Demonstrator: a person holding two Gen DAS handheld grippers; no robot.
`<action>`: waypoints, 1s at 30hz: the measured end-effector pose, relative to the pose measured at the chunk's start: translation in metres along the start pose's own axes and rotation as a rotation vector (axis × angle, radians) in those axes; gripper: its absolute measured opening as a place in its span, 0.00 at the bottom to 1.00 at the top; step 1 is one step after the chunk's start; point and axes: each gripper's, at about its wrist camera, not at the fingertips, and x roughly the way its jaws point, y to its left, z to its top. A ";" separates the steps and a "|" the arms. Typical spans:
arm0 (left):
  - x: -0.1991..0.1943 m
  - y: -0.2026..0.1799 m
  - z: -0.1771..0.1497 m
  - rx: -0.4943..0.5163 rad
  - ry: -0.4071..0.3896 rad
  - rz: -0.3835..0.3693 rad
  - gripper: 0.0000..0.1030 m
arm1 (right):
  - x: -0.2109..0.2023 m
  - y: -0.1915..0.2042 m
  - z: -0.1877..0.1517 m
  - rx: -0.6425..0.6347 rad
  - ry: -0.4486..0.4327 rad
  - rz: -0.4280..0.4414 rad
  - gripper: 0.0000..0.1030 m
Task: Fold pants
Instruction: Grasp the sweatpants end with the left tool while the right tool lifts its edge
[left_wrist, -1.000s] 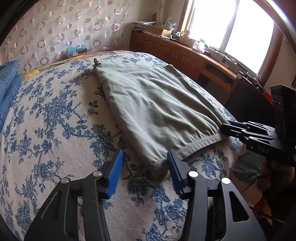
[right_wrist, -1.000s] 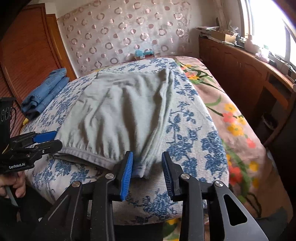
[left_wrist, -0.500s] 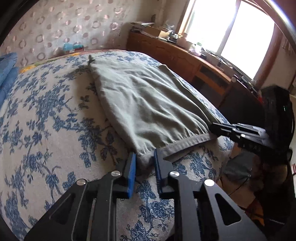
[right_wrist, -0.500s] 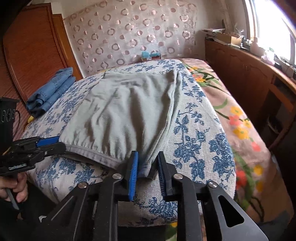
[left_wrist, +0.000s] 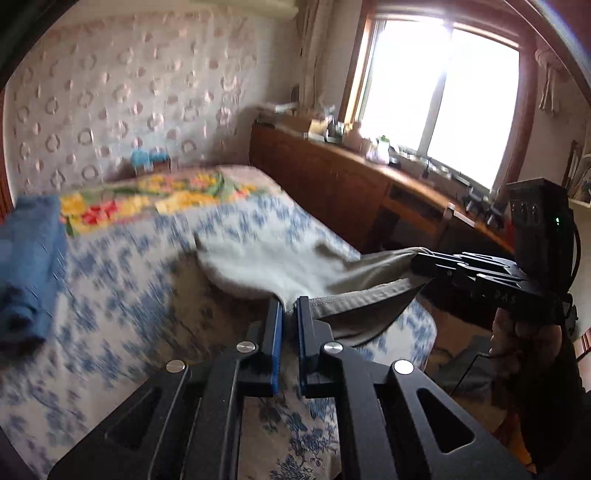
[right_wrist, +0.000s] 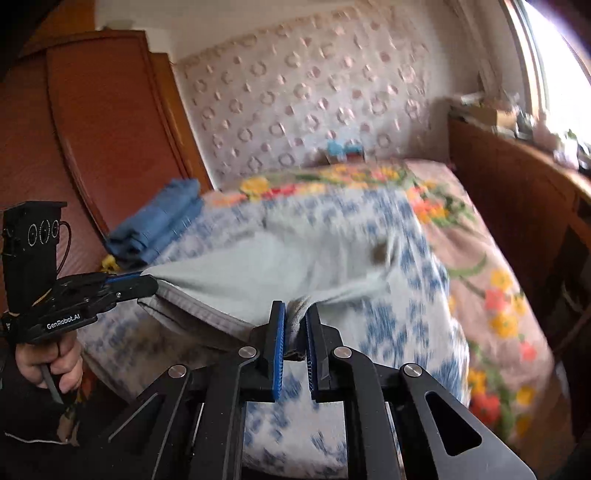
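Note:
Grey-green pants lie on the bed, their near hem edge lifted off the blue-flowered sheet. In the left wrist view, my left gripper is shut on one corner of that edge. The right gripper holds the other corner at the right. From the right wrist view, the pants sag between both grips. My right gripper has its jaws closing, with bunched cloth pinched between the blue pads. The left gripper grips the far corner at the left, a hand below it.
Folded blue jeans rest on the bed's left side. A flowered blanket covers the right side. A wooden cabinet with clutter runs under the window. A wooden wardrobe stands at the left.
Both grippers closed on the corners of the pants' near edge, then rose, lifting that edge off the sheet. The pants no longer lie flat.

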 end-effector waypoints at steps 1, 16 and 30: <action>-0.008 0.001 0.007 0.002 -0.021 0.002 0.08 | -0.005 0.005 0.009 -0.020 -0.020 0.004 0.10; -0.077 0.032 0.067 0.028 -0.205 0.112 0.08 | -0.029 0.049 0.086 -0.185 -0.189 0.091 0.10; -0.015 0.117 0.114 -0.024 -0.177 0.190 0.08 | 0.064 0.026 0.146 -0.236 -0.128 0.121 0.10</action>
